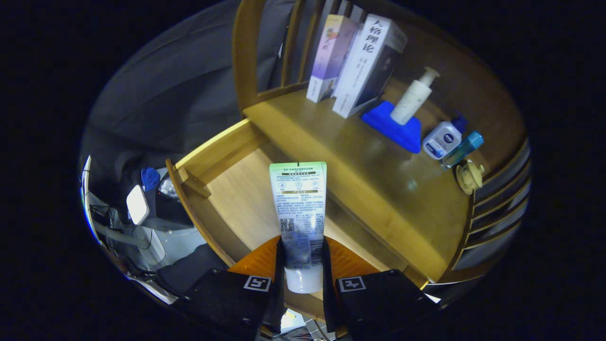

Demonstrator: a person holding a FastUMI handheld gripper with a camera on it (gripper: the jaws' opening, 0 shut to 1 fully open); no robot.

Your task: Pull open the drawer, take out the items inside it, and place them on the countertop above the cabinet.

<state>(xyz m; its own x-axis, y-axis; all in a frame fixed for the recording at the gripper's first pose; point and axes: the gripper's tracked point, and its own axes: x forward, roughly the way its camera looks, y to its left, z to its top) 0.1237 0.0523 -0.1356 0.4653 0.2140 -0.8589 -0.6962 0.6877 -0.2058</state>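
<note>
My gripper (303, 265) is shut on a squeeze tube (299, 213) with a white cap, gripped near the cap end between both fingers. The tube's flat crimped end points forward, up over the pulled-out wooden drawer (236, 189). The drawer's pale bottom shows bare beneath the tube, and something orange lies under my fingers at its near end. Beyond and to the right of the drawer runs the wooden countertop (369, 180) of the cabinet.
On the countertop stand two books (355, 61), a white pump bottle (414, 97) on a blue pad (395, 128), a small white and blue bottle (442, 138), a teal bottle (464, 148) and a small yellow pot (469, 176). Wooden rails rise behind.
</note>
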